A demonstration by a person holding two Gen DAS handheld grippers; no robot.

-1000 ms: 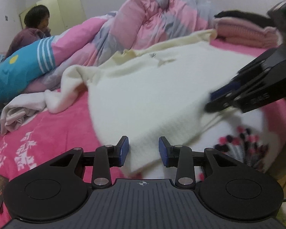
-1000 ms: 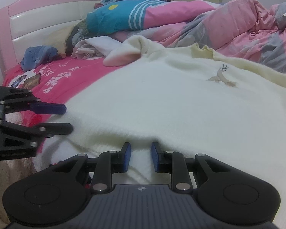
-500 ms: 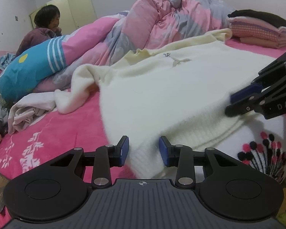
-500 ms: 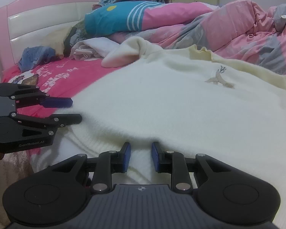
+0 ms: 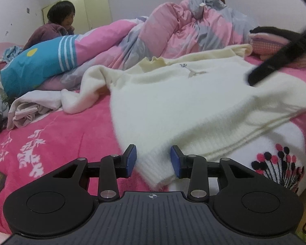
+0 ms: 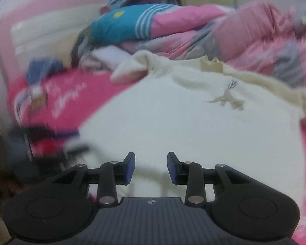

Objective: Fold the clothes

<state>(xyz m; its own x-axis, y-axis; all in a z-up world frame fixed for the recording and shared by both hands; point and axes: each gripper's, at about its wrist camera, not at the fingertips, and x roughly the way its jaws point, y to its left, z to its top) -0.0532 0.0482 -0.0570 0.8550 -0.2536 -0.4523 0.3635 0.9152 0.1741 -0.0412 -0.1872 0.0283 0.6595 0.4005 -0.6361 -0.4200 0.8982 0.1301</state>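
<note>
Found the cream, fuzzy knit sweater [image 5: 193,106] spread front-up across the pink fleece bedspread [image 5: 61,134], small grey deer motif [image 6: 224,100] showing on the chest, collar towards the rumpled pink-and-grey quilt [image 5: 173,26] and ribbed hem nearest the cameras; judged that layout as preparation, flattening the body before any fold. Noted one sleeve [image 5: 85,94] bunched and curled beside the body rather than straight, so probably not yet dealt with. Held the left gripper [image 5: 153,160] low at the near hem corner with jaws partly apart, the ribbed corner lying between the blue pads but with pink bedspread showing beside one pad, so read as straddled rather than pinched, likely poised to clamp that corner. Held the right gripper [image 6: 151,167] above the sweater's broad middle with jaws parted after just opening, nothing pressed between the pads; seemingly let go of the cloth once it lay smooth. Saw much blur in the right wrist view, so left finer detail there unsaid. Spotted a neat stack of folded pink and dark garments [image 5: 275,45] beyond the sweater's far side, presumably the place for finished pieces, and a person [image 5: 59,26] seated behind the quilt, well apart from the work. Judged the sweater itself unfolded so far.
</note>
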